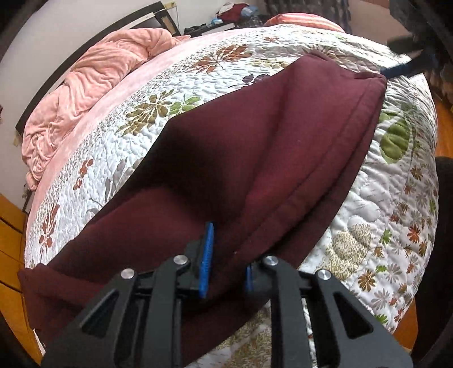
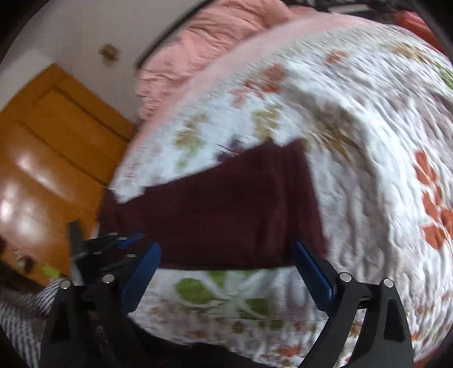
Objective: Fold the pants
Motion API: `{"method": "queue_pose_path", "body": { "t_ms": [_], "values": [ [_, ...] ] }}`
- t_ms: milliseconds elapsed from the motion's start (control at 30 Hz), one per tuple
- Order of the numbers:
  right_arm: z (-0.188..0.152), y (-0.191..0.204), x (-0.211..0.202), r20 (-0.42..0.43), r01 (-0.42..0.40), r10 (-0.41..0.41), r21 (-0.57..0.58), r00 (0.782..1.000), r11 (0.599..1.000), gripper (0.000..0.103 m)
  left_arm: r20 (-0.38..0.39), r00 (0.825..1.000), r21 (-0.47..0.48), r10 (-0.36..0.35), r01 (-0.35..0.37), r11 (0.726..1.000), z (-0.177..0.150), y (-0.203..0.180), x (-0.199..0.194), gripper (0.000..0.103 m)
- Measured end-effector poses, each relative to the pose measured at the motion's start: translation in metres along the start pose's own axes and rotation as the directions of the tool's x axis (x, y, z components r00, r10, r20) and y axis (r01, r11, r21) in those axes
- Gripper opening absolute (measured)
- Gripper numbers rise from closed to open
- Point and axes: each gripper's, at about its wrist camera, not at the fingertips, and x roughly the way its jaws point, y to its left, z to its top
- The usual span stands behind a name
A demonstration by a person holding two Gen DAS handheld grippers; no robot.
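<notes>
The maroon pants (image 1: 254, 158) lie folded lengthwise on a floral quilt (image 1: 175, 85), running from near left to far right. My left gripper (image 1: 226, 254) is shut on the near end of the pants, fabric bunched between its blue pads (image 1: 206, 254). In the right wrist view the pants (image 2: 226, 206) lie across the quilt (image 2: 354, 141), blurred. My right gripper (image 2: 226, 254) is open and empty, above the quilt just short of the pants' near edge. The left gripper (image 2: 113, 243) shows at the pants' left end.
A crumpled pink blanket (image 1: 93, 82) lies along the far side of the bed by the headboard. A striped pillow (image 1: 300, 19) sits at the far end. An orange wooden door (image 2: 56, 141) and wooden floor lie beyond the bed's left edge.
</notes>
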Motion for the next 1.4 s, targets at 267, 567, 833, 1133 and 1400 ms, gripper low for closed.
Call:
{"method": "queue_pose_path", "body": {
  "t_ms": [267, 567, 833, 1133, 1400],
  "values": [
    [0.006, 0.006, 0.021, -0.051, 0.073, -0.074, -0.028, 0.996, 0.997, 0.034, -0.031, 0.995, -0.169, -0.097, 0.090, 0.982, 0.006, 0.015, 0.002, 0.021],
    [0.022, 0.017, -0.028, 0.086, 0.141, -0.133, -0.083, 0.987, 0.987, 0.024, 0.050, 0.987, -0.208, -0.150, 0.158, 0.965, 0.025, 0.011, -0.025, 0.022],
    [0.012, -0.020, -0.012, 0.004, 0.208, -0.208, 0.045, 0.978, 0.977, 0.012, 0.006, 0.990, -0.154, -0.144, 0.143, 0.978, 0.013, -0.013, -0.001, 0.031],
    [0.026, 0.066, -0.012, 0.063, 0.218, -0.210, -0.163, 0.976, 0.962, 0.025, 0.031, 0.966, -0.247, -0.255, 0.255, 0.935, 0.017, -0.007, -0.008, 0.061],
    [0.010, 0.059, 0.052, -0.109, 0.309, -0.327, -0.151, 0.939, 0.939, 0.024, 0.173, 0.948, -0.305, -0.269, 0.311, 0.900, -0.011, 0.028, -0.078, 0.068]
  ]
}}
